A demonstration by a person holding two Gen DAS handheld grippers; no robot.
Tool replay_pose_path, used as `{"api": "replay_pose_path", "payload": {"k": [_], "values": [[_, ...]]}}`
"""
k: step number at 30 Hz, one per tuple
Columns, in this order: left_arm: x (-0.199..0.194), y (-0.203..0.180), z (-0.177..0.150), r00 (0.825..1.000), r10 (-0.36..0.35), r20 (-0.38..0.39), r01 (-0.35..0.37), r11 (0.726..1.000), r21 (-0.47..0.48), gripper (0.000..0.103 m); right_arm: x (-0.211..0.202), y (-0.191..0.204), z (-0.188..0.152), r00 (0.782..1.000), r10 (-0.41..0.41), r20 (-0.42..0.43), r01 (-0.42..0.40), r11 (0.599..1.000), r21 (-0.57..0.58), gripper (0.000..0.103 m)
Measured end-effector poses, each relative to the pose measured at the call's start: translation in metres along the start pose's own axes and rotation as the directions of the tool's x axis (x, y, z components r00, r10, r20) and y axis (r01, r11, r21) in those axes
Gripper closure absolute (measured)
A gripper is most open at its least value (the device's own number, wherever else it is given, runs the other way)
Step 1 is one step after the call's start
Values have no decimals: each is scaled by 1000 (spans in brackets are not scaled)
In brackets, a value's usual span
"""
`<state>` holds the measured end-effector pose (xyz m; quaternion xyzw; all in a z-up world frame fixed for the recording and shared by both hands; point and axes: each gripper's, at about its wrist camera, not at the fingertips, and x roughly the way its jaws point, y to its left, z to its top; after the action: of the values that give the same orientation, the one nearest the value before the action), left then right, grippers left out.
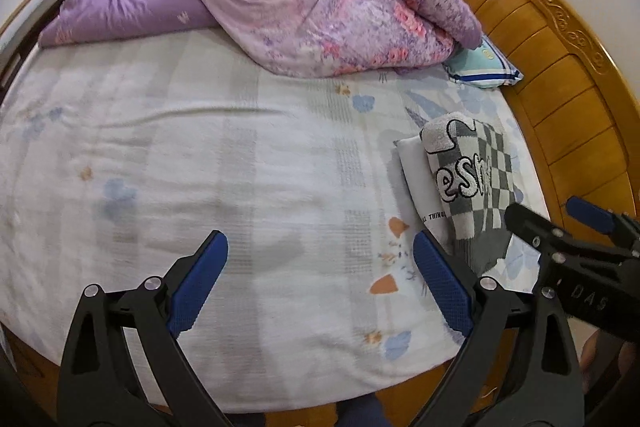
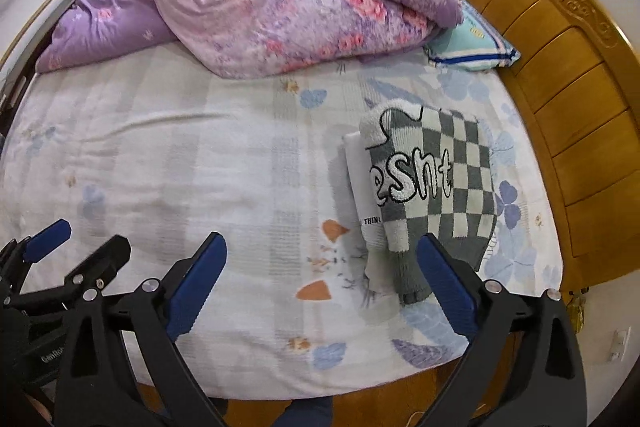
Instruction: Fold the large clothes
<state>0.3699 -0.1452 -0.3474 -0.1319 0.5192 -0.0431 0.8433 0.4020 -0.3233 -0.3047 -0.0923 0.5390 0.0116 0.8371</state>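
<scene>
Knitwear: folded checkered grey-white sweater point(image 2: 436, 187) with fuzzy raised lettering lies atop a smooth folded white garment point(image 2: 362, 187) on the bed point(image 2: 160, 147), near the carved wooden headboard point(image 2: 560, 75). Left gripper point(image 1: 320, 283) and right gripper point(image 2: 322, 283) both gape wide, empty.

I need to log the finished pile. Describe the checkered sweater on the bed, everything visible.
The checkered sweater is a thick, fuzzy knit in grey and cream squares, with big white outlined letters across it. It lies folded into a compact bundle, a grey ribbed edge at its near end. It rests atop a folded white garment on the floral bedsheet, near the wooden headboard. Neither claw touches it.
</scene>
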Motion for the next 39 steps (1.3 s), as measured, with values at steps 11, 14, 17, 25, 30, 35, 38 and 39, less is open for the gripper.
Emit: {"api": "replay_pose_path", "payload": {"k": [11,14,17,25,30,35,38,39], "values": [[-106,29,-4,994,-1,107,-6,998,57,7,-94,35,-19,995,30,91,-32,999,21,8],[-133,33,-6,991,2,135,-12,997,71,5,-111,38,-23,993,61,97,-64,997,32,8],[-151,35,-8,988,8,151,-20,997,77,5,-126,42,-25,992,60,115,-63,998,22,8],[-196,23,-5,981,9,195,-29,995,99,5,-166,37,-26,986,47,160,-55,997,46,8],[-218,10,1,975,9,221,-37,991,126,5,-186,29,-23,984,49,173,-60,997,56,8],[-237,2,7,970,-7,242,-28,990,139,5,-203,23,-21,979,33,203,-46,997,62,8],[-244,-2,9,970,-10,245,-27,989,147,5,-210,19,-21,979,24,205,-39,997,68,8],[-245,-2,9,969,-12,245,-25,988,149,5,-211,19,-21,978,24,206,-39,997,69,8]]}}
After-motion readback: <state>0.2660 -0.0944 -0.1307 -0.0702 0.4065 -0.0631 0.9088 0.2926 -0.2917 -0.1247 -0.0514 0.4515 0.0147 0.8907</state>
